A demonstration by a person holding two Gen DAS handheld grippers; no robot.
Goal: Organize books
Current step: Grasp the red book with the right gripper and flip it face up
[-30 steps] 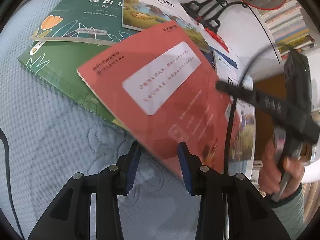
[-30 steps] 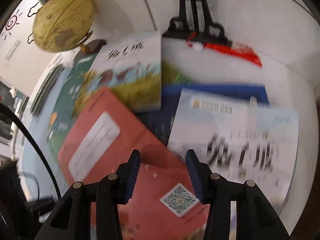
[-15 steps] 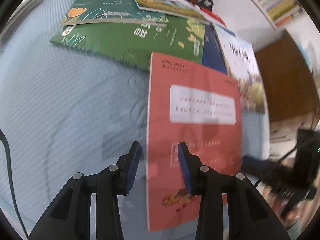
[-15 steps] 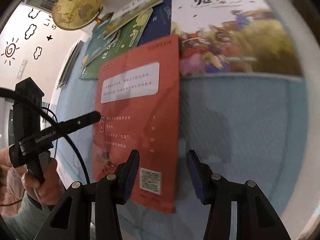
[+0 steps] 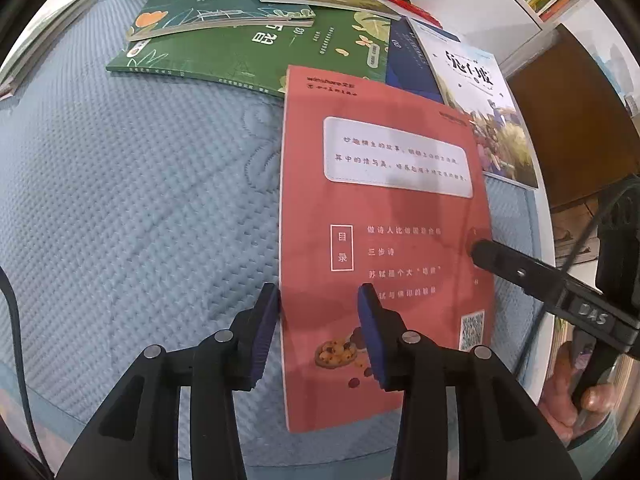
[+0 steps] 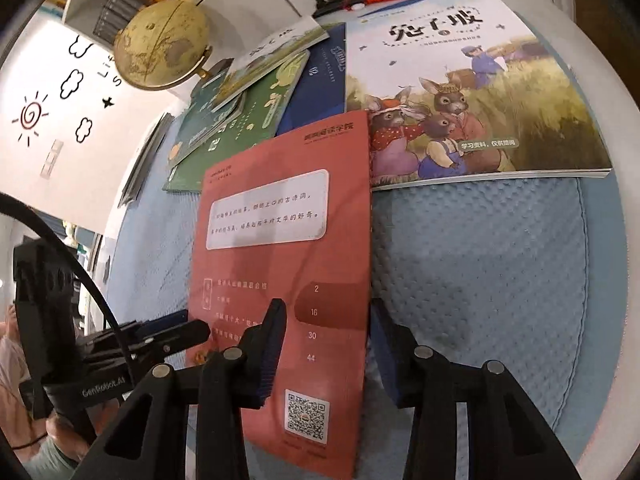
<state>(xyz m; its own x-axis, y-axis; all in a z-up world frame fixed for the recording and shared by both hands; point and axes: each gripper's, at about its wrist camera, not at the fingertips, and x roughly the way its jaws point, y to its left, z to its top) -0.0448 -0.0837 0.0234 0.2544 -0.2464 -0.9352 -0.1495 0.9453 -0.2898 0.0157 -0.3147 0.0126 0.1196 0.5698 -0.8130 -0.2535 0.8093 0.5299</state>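
- While the red book (image 5: 384, 248) lies flat on the quilted blue surface (image 5: 140, 208), its top edge at 12 o'clock overlaps the green book (image 5: 256, 60) and the blue one (image 5: 408, 64); the rabbit book (image 6: 472, 92) sits just beside it at about 2 o'clock.
- Left claw (image 5: 318, 330) stands parted astride the book's left long edge, one pad on the cloth side, one over the cover; I cannot tell if either touches.
- Right claw (image 6: 328, 354) is closing across the right long edge, book between its pads, no pinch visible yet.
- Handling, as I judge it: a thin softcover, light, floppy, with a smooth and probably slippery cover; lifted by one corner it would sag and bend.
- Best hold looks like the two long edges near 6 o'clock, one claw per side, so the cover stays flat.
- Risk: the soft cloth gives, so a pad may snag the quilting instead of sliding under the edge.
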